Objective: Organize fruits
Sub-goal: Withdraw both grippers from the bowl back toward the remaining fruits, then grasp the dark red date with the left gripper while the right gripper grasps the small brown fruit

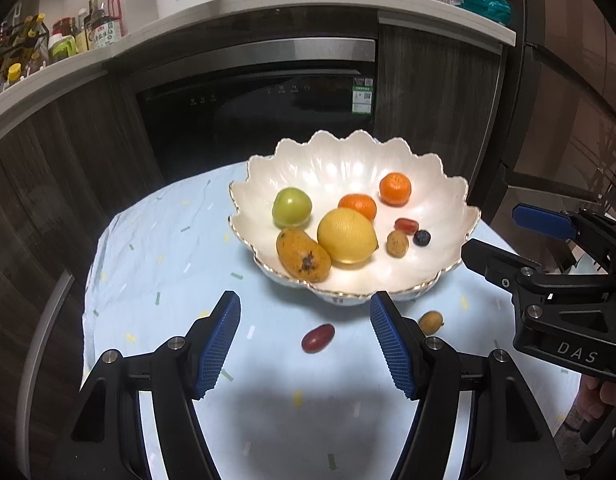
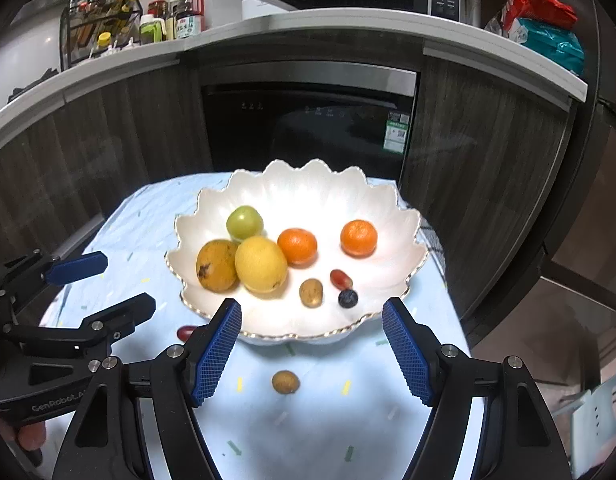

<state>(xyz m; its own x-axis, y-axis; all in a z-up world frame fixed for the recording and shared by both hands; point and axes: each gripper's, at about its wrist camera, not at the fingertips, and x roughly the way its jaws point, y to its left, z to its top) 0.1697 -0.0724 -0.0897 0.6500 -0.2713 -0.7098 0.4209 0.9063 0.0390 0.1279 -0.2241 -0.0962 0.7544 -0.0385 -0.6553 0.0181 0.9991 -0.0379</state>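
Found the left claw [image 1: 304, 300] released, blue pads parted with nothing pressed between them. Found the right claw [image 2: 311, 304] released as well, jaws wide and empty. Noted two fruits left out on the tabletop [image 1: 156, 264], both short of the scalloped bowl [image 1: 347, 144] that already held the rest.

Placed the red grape [image 1: 317, 338] just ahead of the left claw, inside the gap between its pads and a little toward the right-hand pad. Read its long axis as running across the gap, roughly from pad to pad, with its right end tipped slightly away from the claw. Judged that a closing squeeze would therefore meet the grape at its two ends rather than across its waist, and that a small roll of the wrist might give a surer hold on so smooth and slippery a fruit.

Placed the small brown fruit [image 2: 285, 381] ahead of the right claw, within its gap and slightly toward the left-hand pad. Took it as nearly round, so no axis to mind there.

From the left claw, saw the brown fruit only outside the right-hand finger, partly hidden behind it. From the right claw, saw the grape outside the left-hand finger, half covered. Judged the pairing plain: left claw nearer the grape, right claw nearer the brown fruit, bowl rim just beyond both.
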